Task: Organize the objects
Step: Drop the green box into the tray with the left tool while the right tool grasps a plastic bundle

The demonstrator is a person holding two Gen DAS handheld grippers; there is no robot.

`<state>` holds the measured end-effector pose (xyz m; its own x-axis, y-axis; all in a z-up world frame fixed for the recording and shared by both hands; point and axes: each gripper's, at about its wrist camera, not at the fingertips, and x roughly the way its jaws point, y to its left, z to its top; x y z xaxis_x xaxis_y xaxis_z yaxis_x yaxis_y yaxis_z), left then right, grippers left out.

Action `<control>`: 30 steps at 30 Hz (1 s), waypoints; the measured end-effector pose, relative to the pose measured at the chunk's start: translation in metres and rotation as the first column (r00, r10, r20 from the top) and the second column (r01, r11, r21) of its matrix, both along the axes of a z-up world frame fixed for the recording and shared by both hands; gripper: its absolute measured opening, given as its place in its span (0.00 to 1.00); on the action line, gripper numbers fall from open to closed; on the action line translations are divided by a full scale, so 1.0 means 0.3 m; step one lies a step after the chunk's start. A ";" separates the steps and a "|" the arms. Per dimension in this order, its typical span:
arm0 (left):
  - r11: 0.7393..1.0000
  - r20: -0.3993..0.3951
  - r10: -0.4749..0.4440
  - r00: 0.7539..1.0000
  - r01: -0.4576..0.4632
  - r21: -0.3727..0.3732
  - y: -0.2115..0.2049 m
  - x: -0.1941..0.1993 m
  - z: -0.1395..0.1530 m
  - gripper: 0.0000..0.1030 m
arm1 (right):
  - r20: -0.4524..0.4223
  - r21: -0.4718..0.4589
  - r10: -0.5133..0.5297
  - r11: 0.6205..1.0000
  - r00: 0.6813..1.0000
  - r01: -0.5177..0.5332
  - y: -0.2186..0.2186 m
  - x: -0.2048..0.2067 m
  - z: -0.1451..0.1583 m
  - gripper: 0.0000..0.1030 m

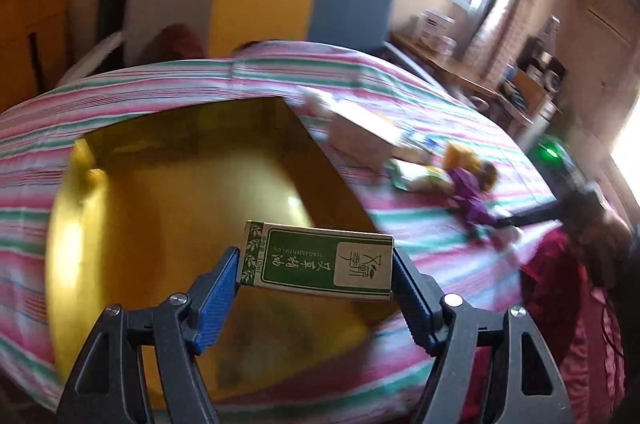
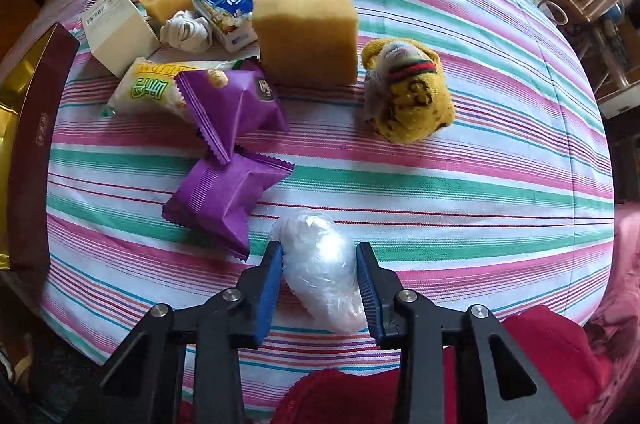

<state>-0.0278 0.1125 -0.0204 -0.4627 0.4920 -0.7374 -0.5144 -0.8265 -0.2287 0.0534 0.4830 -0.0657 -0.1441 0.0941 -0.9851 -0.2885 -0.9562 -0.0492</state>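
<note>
Left wrist view: left tool (image 1: 316, 266) clamps a green essential-oil box (image 1: 318, 264), long axis crosswise between the fingers, above the open gold box (image 1: 160, 192). Right wrist view: right tool (image 2: 319, 266) grips a clear plastic-wrapped bundle (image 2: 322, 268) lying lengthwise on the striped tabletop (image 2: 460, 184); purple packets (image 2: 228, 160) lie left, open cloth right.

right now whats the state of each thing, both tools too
left tool: shut on green box, above gold-lined box
right tool: around white plastic bundle, contact unclear
gold-lined box: open
purple packets: sealed, overlapping
sponge: upright on bedsheet
</note>
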 end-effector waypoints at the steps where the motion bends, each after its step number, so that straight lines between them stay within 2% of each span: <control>1: 0.999 -0.001 0.033 0.999 -0.033 -0.012 -0.038 -0.030 0.001 0.72 | -0.008 -0.006 -0.004 1.000 1.000 0.004 0.003 0.004 0.000 0.36; 7: 0.977 0.001 0.194 0.981 -0.193 -0.092 -0.223 -0.227 -0.014 0.72 | -0.059 -0.039 -0.032 0.999 0.998 0.030 0.026 0.026 0.012 0.36; 11: 0.962 0.047 0.264 0.963 -0.259 -0.086 -0.279 -0.360 -0.044 0.72 | -0.092 -0.048 -0.048 0.998 0.995 0.044 0.038 0.045 0.018 0.36; 18: 0.942 0.042 0.314 0.948 -0.306 -0.135 -0.246 -0.541 -0.124 0.73 | -0.125 -0.066 -0.070 0.996 0.990 0.062 0.073 0.047 0.027 0.36; 22: 0.918 0.027 0.357 0.934 -0.345 -0.195 -0.238 -0.624 -0.167 0.73 | -0.133 -0.080 -0.085 0.994 0.987 0.075 0.097 0.046 0.033 0.36; 24: 0.906 -0.014 0.365 0.931 -0.358 -0.224 -0.229 -0.650 -0.177 0.74 | -0.139 -0.083 -0.089 0.993 0.986 0.078 0.099 0.050 0.035 0.36; 26: 0.902 -0.021 0.358 0.934 -0.351 -0.252 -0.213 -0.664 -0.182 0.75 | -0.141 -0.087 -0.097 0.993 0.985 0.085 0.103 0.061 0.036 0.36; 30: 0.905 -0.012 0.358 0.933 -0.350 -0.242 -0.219 -0.666 -0.177 0.77 | -0.143 -0.092 -0.110 0.991 0.984 0.098 0.066 0.080 0.066 0.36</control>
